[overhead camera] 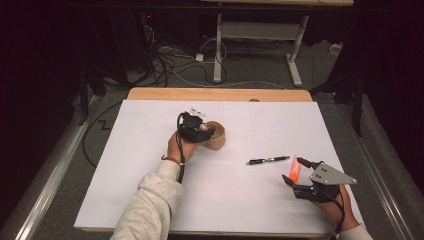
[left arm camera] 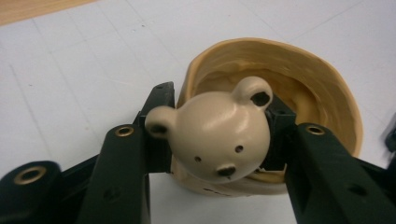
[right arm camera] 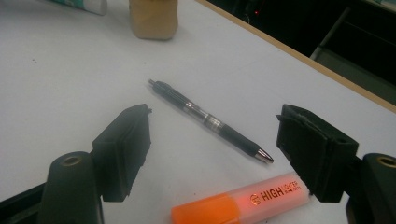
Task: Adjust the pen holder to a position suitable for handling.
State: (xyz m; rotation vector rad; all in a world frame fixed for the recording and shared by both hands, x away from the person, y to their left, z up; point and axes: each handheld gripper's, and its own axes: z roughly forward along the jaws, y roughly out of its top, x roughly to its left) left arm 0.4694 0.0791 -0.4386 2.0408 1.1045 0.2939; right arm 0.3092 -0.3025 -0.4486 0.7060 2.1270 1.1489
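Looking down, high view: left gripper [overhead camera: 196, 129] sits at a tan cup [overhead camera: 216, 136] near the middle of the white bench [overhead camera: 150, 200]; right gripper [overhead camera: 299, 176] rests near the right edge by an orange highlighter [overhead camera: 294, 169]; a black pen [overhead camera: 269, 160] lies between the two, apart from both.

Left gripper view, hold: both jaws clamp the bear head [left arm camera: 215, 135], one pad on each side just under the ears, so this gripper is grasping it.

Left gripper view, place: bear head sits on the near rim of the cup [left arm camera: 299, 84], tilted towards the camera; cup stands on the bench, mouth open.

Left gripper view, handling: bear head looks hard, glossy and rounded, likely ceramic or plastic, so probably light but slippery and chippable; a grip across its widest part, below the ears, seems safest. Cup wall looks thin and wavy, perhaps soft; it could tip or slide if the head is pulled sideways.

Right gripper view, state: jaws stand wide apart, released, nothing between the pads.

Right gripper view, things: highlighter [right arm camera: 243, 200] lies just below the jaws, pen [right arm camera: 210, 122] farther out, cup [right arm camera: 153, 17] at the far end.

Right gripper view, handling: highlighter looks stiff, light and smooth; taking it across the barrel's middle should work best.
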